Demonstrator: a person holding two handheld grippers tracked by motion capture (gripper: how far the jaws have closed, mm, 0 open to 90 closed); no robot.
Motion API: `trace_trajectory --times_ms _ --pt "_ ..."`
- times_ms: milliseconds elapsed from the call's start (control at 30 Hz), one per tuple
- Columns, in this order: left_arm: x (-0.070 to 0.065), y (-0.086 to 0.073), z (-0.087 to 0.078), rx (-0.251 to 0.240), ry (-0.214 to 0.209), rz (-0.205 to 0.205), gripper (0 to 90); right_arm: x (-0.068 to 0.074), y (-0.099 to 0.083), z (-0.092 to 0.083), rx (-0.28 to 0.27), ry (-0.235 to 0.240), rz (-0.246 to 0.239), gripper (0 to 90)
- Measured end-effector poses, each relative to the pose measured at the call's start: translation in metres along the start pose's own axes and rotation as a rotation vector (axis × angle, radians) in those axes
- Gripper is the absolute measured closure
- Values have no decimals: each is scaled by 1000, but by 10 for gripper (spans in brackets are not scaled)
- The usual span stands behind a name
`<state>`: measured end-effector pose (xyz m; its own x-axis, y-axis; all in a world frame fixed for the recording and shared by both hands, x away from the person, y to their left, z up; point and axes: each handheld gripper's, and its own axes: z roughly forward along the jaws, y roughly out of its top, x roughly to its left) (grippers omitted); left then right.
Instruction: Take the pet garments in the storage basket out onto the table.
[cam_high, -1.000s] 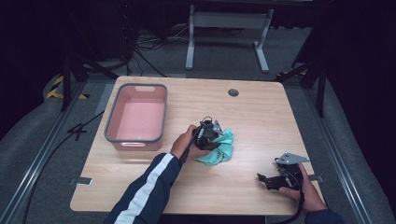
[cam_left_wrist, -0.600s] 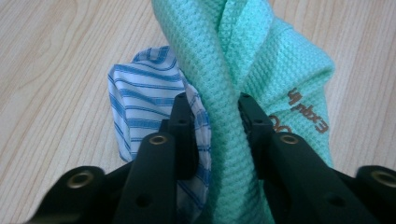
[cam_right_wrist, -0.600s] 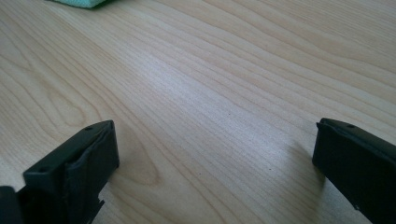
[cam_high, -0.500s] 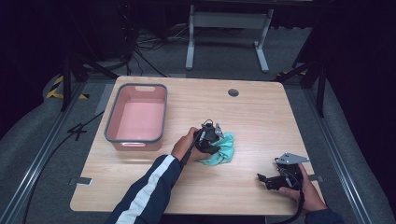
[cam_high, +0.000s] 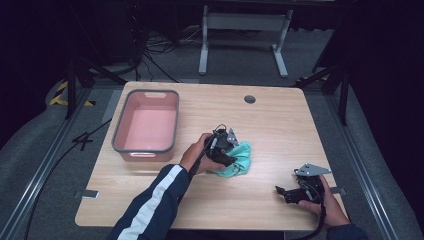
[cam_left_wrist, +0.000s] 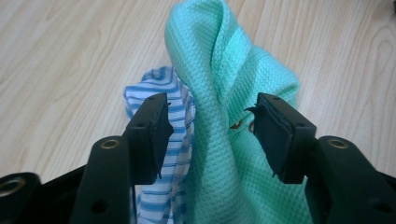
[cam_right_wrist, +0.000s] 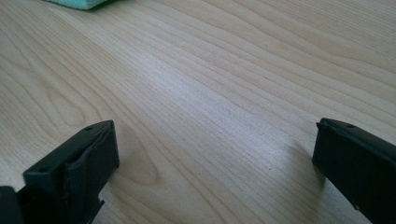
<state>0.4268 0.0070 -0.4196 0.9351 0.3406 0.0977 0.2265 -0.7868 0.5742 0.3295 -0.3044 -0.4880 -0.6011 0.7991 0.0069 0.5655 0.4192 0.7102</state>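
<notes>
Left gripper view shows my left claw (cam_left_wrist: 210, 135) with its jaws apart; they have just been opening. A ridge of the mint-green cloth (cam_left_wrist: 233, 93) stands between them, and neither pad presses on it. A blue-striped cloth (cam_left_wrist: 180, 154) lies under the green one, just beside the left-hand pad (cam_left_wrist: 156, 135).

Step in hand, as I judge it: release of the cloth bundle onto the bench (cam_left_wrist: 60, 60). Procedure:

1. Widen the jaws until both pads are free of the weave. The waffle texture may snag on a pad edge.
2. Lift straight up. Do not drag sideways, or the ridge will follow and pull the striped layer out.
3. Confirm both cloths stay flat on the bench before moving off.

In the high view the bundle (cam_high: 240, 157) lies near the middle of the bench, to the right of the pink bin (cam_high: 172, 125) and apart from it. My left claw (cam_high: 232, 150) sits over the bundle's left edge.

My right claw (cam_right_wrist: 215, 154) rests low over bare wood at the near right, jaws wide apart and holding nothing. Keep it parked there; it has no role in this step.
</notes>
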Motion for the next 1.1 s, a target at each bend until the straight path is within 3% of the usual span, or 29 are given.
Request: trace_trajectory --times_ms 567,800,900,1100 --pt "-8 -7 -38 -17 43 25 277 0 0 0 2 -1 -6 5" --pt "-17 -18 -54 -12 82 66 239 0 0 0 1 -1 -4 6" --pt "-18 -24 -60 2 78 86 227 0 0 0 1 -1 -4 6" --pt "-21 -38 -66 15 105 88 200 0 -1 -1 2 -2 -5 6"
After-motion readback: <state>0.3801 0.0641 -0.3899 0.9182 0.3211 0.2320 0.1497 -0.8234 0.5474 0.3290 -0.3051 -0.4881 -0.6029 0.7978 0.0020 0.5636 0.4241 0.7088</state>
